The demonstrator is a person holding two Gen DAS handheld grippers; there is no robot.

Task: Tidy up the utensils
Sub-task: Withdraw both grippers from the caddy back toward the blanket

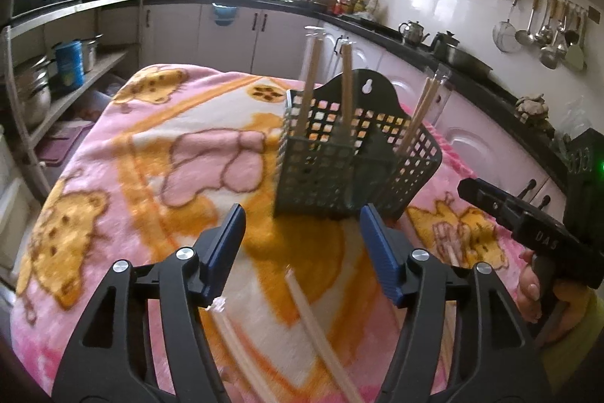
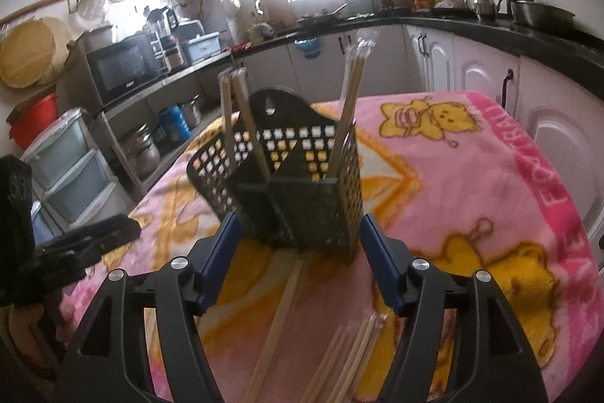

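Chopsticks: 3 wrapped pairs upright in 1 basket (image 1: 339,157), more lying loose; both grippers' jaws spread, nothing pinched.

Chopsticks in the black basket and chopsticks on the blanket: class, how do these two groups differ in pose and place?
1. The chopsticks in the basket stand nearly upright, tips leaning outward; the chopsticks on the blanket lie flat.
2. The basket ones sit inside the compartments of the black basket; the flat ones lie loose on the pink blanket, in front of the basket.

Shared: both look like pale wooden sticks in clear wrappers.
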